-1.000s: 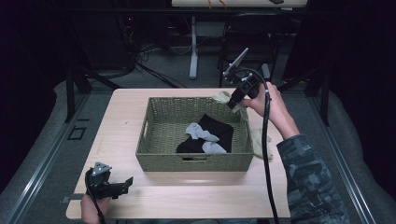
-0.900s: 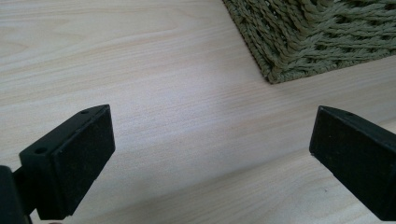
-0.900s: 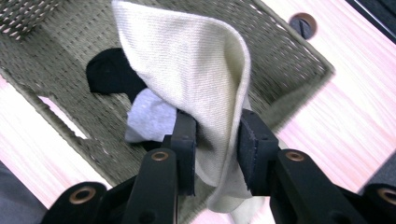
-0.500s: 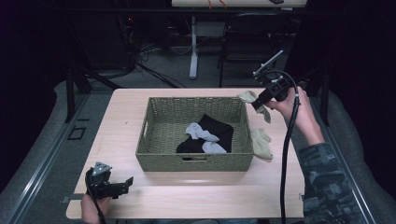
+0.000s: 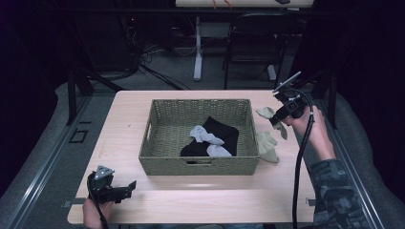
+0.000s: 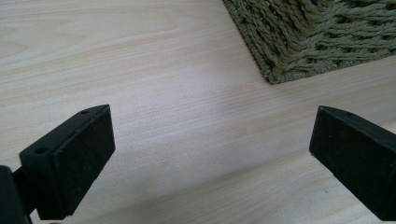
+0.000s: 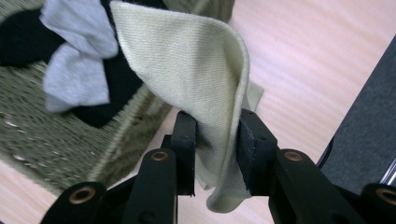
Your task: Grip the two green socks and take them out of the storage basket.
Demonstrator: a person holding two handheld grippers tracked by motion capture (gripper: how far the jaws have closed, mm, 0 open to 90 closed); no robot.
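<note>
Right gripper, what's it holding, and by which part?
The right gripper is shut on a pale green sock, pinching a fold of fabric near one end. The left gripper is open, holding nothing.

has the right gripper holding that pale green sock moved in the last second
Yes. The right gripper, shut on the pale green sock, has gone rightward, from the far right corner of the wicker basket to beyond its right side.

The right tongs (image 5: 276,119), gripping a pale green sock (image 5: 265,113), have moved rightward from above the basket's (image 5: 200,164) rim to over the tabletop (image 5: 129,114).
</note>
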